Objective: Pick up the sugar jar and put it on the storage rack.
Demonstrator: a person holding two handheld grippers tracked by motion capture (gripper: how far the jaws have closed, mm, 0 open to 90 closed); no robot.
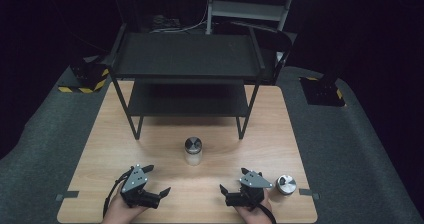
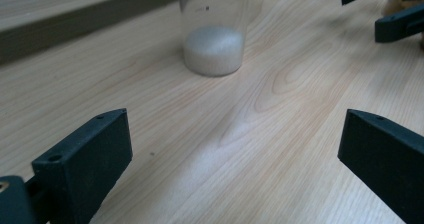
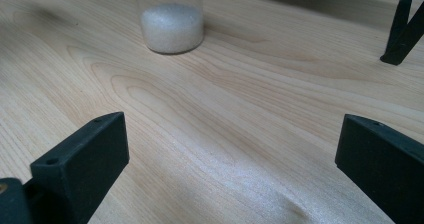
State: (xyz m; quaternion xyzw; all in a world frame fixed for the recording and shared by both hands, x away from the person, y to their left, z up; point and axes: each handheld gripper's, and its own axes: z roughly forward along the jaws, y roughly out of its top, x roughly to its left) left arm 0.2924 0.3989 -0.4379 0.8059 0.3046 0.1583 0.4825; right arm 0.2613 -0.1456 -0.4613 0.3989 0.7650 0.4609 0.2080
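The left gripper (image 1: 159,194) and the right gripper (image 1: 227,193) are resting low at the near edge of the wooden table (image 1: 115,134), both with jaws spread wide and holding nothing. Between them and a bit farther back, a glass jar (image 1: 193,151) with white powder in the bottom is standing straight up, its shiny lid on top. A small round metal thing (image 1: 286,184) is sitting just beside the right gripper, and a black shelf rack (image 1: 185,59) is standing at the back of the table in a dark room.
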